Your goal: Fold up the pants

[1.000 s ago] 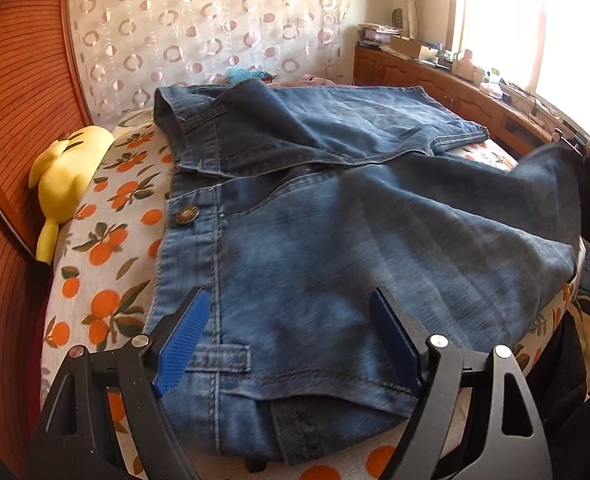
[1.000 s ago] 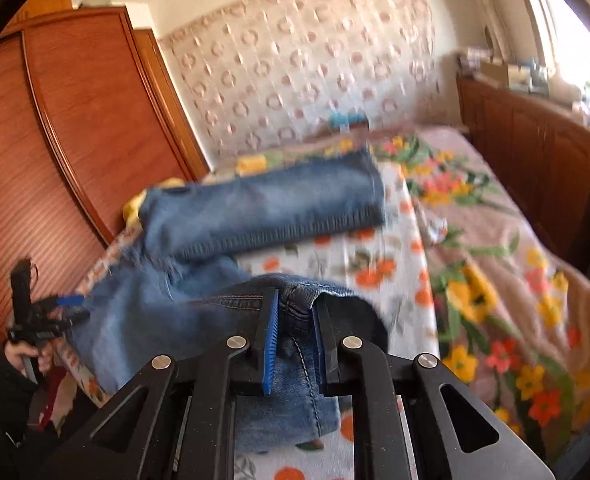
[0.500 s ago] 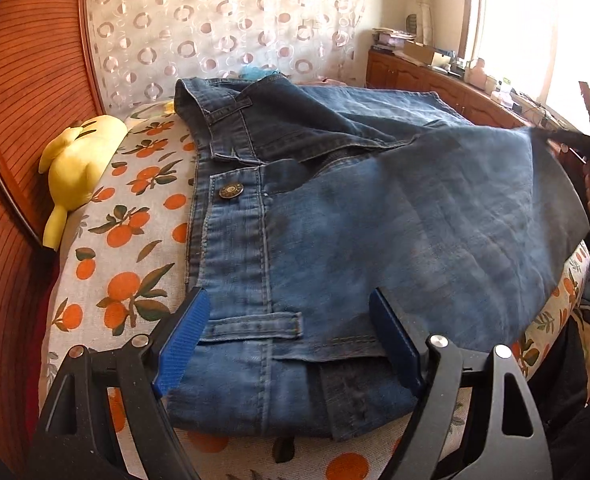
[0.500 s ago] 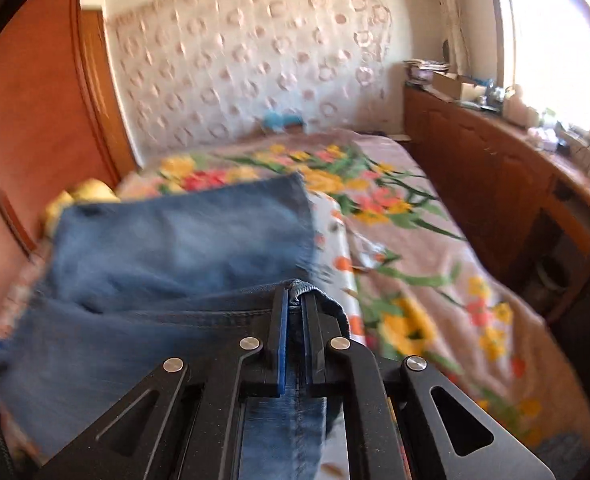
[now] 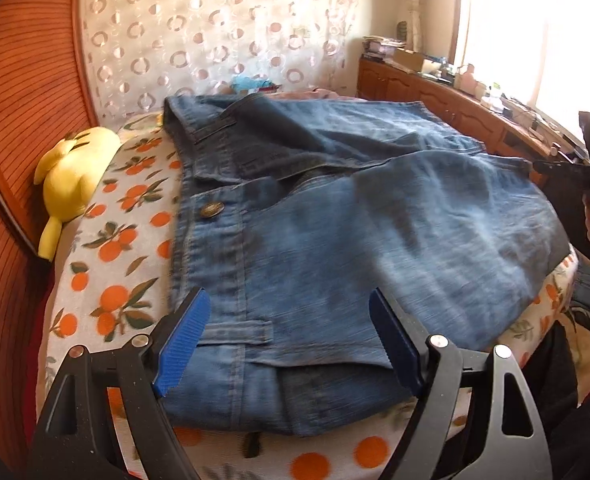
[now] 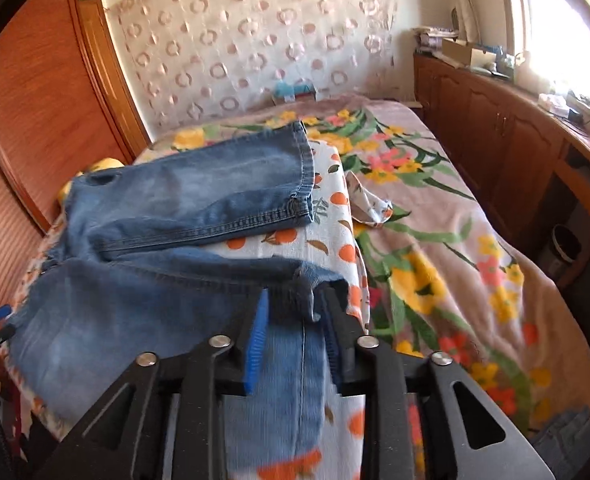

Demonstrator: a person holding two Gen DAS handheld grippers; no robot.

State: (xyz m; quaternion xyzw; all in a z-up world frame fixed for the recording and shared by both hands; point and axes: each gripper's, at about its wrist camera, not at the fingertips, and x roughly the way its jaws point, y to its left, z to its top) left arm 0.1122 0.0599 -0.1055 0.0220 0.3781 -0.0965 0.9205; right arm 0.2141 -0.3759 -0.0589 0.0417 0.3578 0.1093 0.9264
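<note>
Pants: faded blue jeans [image 5: 375, 220], leg folded over, on the orange-print sheet [image 5: 111, 264].
Left claw [image 5: 291, 336]: wide, over the waistband.
Right claw [image 6: 295, 320]: just been opening, hem loose between.

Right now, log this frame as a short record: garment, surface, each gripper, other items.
garment: blue jeans spread flat, one leg lying across the far side
surface: orange-print sheet on the bed
left gripper: open, hovering over the waistband, touching nothing
right gripper: jaws have just been opening, denim between them, pads not pressing
other: yellow plush toy by the headboard
</note>
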